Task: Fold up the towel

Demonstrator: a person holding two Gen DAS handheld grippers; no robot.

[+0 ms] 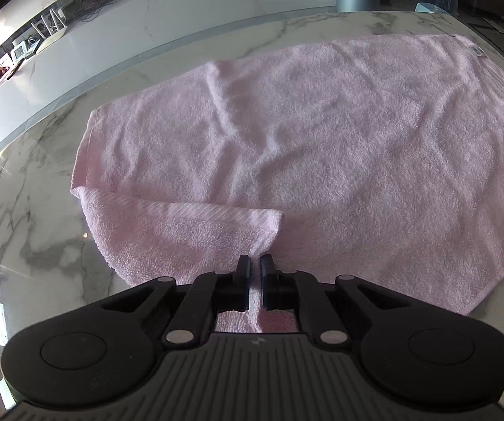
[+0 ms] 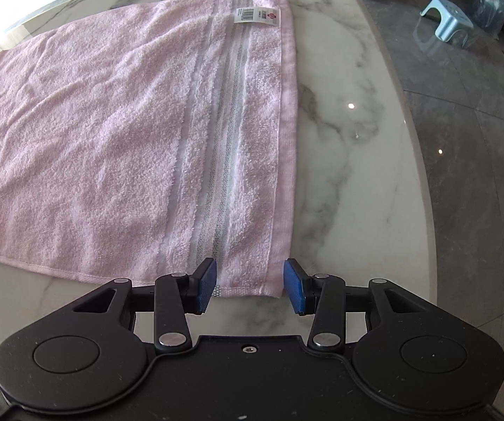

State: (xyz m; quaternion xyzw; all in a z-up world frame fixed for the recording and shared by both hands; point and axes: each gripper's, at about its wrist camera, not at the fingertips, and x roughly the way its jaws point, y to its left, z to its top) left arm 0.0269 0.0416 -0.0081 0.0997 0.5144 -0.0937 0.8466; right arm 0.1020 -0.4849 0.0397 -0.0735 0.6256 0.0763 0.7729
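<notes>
A pink towel [image 1: 304, 133] lies spread on a white marble table [image 1: 24, 193], wrinkled through its middle. Its near left corner is lifted and doubled over, and my left gripper [image 1: 255, 263] is shut on that pinched corner, with cloth bunched between the pads. In the right wrist view the same towel [image 2: 94, 133] shows a woven white and grey stripe and a barcode label [image 2: 257, 15] at its far right corner. My right gripper [image 2: 250, 273] stands open at the near right corner, one blue pad on each side of the hem, neither pressing the cloth.
The table's rounded right edge [image 2: 424, 175] drops to a grey stone floor. A pale blue stool [image 2: 443, 17] and a water jug [image 2: 496, 3] stand on that floor. A white counter [image 1: 111, 31] with cables and small items runs behind the table.
</notes>
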